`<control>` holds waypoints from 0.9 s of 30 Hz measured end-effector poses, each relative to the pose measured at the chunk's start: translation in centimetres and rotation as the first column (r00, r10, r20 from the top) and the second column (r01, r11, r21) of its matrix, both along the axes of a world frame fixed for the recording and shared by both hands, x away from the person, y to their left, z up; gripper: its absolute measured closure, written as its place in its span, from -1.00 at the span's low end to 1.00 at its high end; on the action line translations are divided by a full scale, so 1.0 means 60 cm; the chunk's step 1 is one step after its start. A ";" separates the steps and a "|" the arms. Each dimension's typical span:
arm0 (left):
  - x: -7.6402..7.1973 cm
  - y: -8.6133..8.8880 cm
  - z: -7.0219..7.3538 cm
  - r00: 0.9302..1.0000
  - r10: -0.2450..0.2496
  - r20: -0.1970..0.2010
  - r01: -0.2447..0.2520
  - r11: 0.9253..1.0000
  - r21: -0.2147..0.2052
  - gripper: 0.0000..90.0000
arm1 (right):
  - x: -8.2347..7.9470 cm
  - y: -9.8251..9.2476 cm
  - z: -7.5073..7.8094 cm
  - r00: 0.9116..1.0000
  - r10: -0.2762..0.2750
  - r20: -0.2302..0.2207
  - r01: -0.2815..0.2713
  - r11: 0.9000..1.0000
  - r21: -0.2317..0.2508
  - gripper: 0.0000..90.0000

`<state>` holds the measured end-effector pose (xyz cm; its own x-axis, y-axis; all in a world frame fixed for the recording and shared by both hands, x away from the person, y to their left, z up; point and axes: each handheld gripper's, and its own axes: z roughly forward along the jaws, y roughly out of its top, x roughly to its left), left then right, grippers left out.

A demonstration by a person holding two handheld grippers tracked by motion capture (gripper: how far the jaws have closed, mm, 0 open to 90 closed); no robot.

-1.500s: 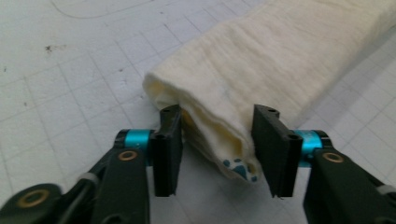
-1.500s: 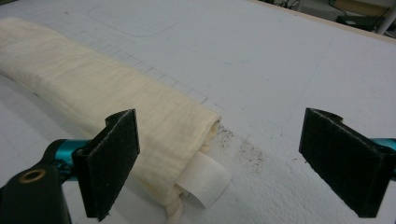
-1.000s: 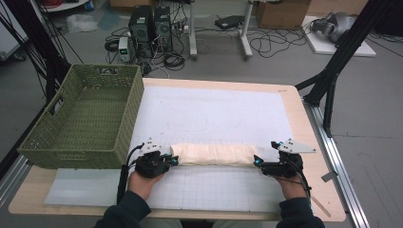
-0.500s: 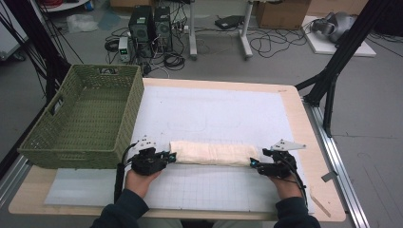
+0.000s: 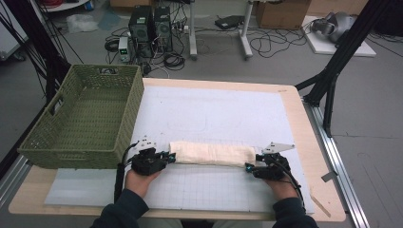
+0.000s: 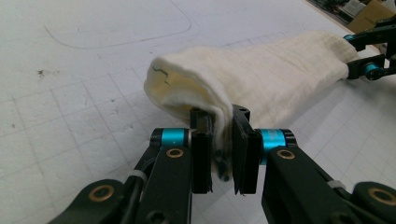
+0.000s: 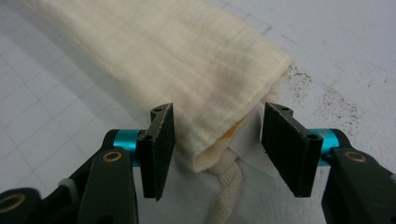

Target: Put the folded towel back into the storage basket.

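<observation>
Presently the folded cream cloth (image 5: 212,154) lies as a long narrow bundle across the near part of the white gridded mat (image 5: 214,118) on the counter (image 5: 294,109), stretched between the two hands. At its left end, the left tongs (image 6: 219,154) are clamped together on a pinch of the cloth's edge, as the left gripper view shows plainly; that hand has held its place against the earlier high views. At the right end, the right tongs (image 7: 215,149) stand apart astride the cloth's corner, with a white cord (image 7: 227,186) and a paper label just beneath it; the pads do not yet press on the fabric. These jaws have just been closing, with the cloth end between them, and the right hand has edged inward toward the cloth since a second ago. In my judgement the second grip is nearly made, after which both ends could be lifted together. The green woven basket (image 5: 71,142) stands just left of the mat, close beside the left hand, empty so far as visible, and is the likely destination.
</observation>
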<state>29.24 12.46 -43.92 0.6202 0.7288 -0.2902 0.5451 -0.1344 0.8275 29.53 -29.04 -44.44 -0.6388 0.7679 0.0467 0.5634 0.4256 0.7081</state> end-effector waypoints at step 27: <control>-0.001 0.007 0.023 0.999 -0.024 0.033 0.024 1.000 -0.019 0.78 | 0.010 -0.006 0.020 0.999 -0.050 -0.022 0.052 0.988 0.145 0.76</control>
